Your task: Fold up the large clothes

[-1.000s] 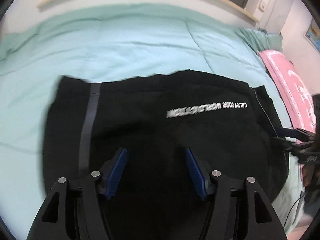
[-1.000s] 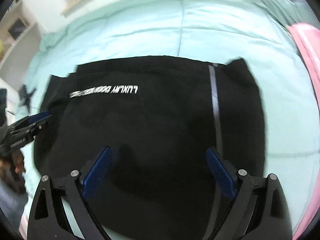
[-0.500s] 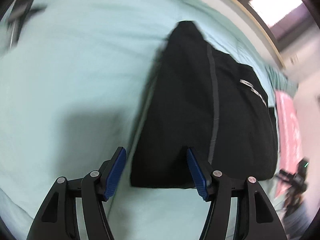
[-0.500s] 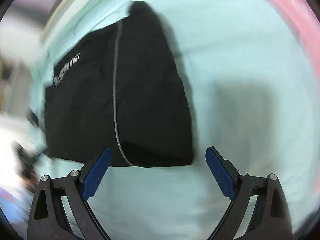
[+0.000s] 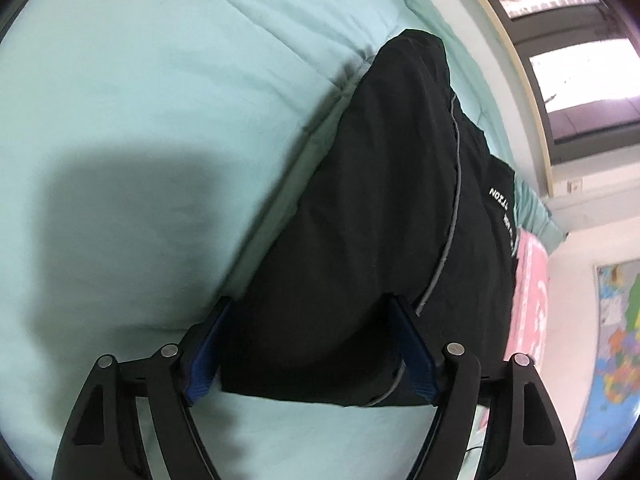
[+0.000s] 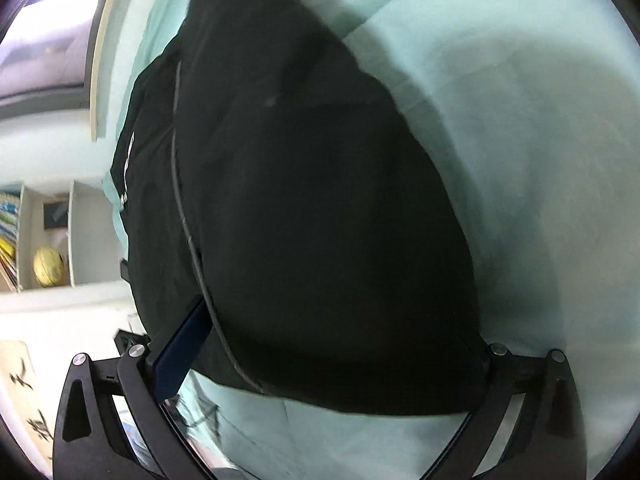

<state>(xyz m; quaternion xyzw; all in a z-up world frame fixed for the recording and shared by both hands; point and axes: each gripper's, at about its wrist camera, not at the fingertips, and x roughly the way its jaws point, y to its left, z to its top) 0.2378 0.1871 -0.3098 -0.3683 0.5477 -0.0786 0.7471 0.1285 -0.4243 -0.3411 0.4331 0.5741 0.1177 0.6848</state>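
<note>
Black garment (image 6: 320,208) hiding right gripper's (image 6: 332,356) far finger; both grippers' fingers spread, left gripper (image 5: 310,344) incl.

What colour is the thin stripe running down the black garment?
Grey, a thin piping line on the black garment; clearest in the left wrist view.

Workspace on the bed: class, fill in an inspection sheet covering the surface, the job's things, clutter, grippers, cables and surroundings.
Surface: mint-green quilted bedspread, soft, creased.
Job's things: black folded garment with grey stripe and white lettering, lying on the bedspread.
Clutter: pink printed cloth at the garment's far side.
Grippers: left gripper open, straddling the garment's near edge; right gripper open, garment covering one finger.
Cables: thin dark cable near the bed edge, unclear.
Surroundings: window, colourful wall map, white shelf with a yellow ball.
</note>
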